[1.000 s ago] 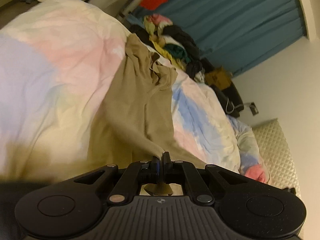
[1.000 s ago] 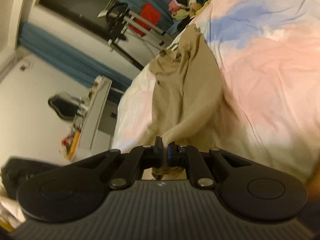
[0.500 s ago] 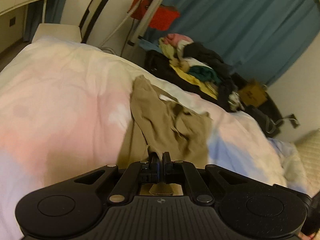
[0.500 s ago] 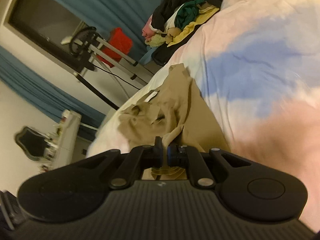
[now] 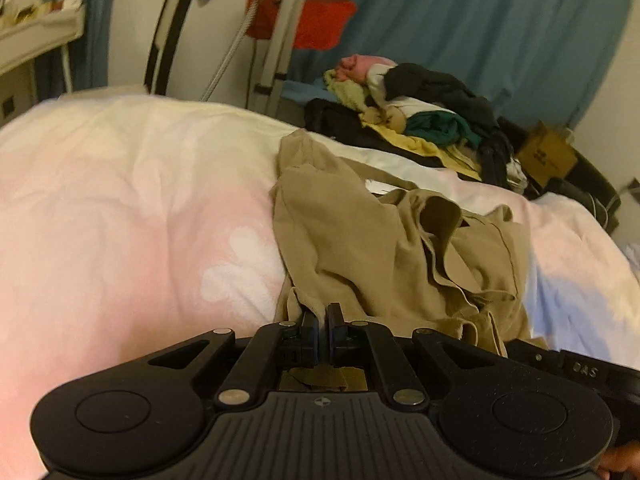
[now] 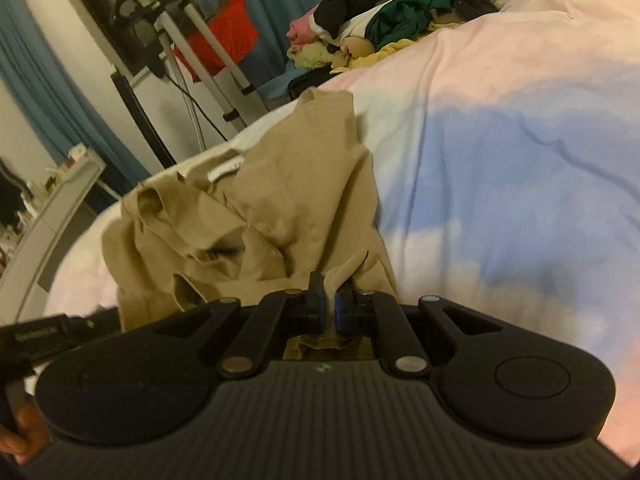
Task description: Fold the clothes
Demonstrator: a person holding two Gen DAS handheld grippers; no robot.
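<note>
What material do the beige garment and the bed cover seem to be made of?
The beige garment looks like thin, matte woven cloth, maybe cotton: it bunches in soft creases and limp folds. The bed cover looks like a soft, padded fabric with a dull finish: puffy surface, shallow wrinkles, printed pastel patches. The exact fibres cannot be told.

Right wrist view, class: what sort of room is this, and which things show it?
Most likely a bedroom: a pastel duvet covers a bed, a heap of unfolded clothes lies at its far edge, and blue curtains hang behind.
</note>
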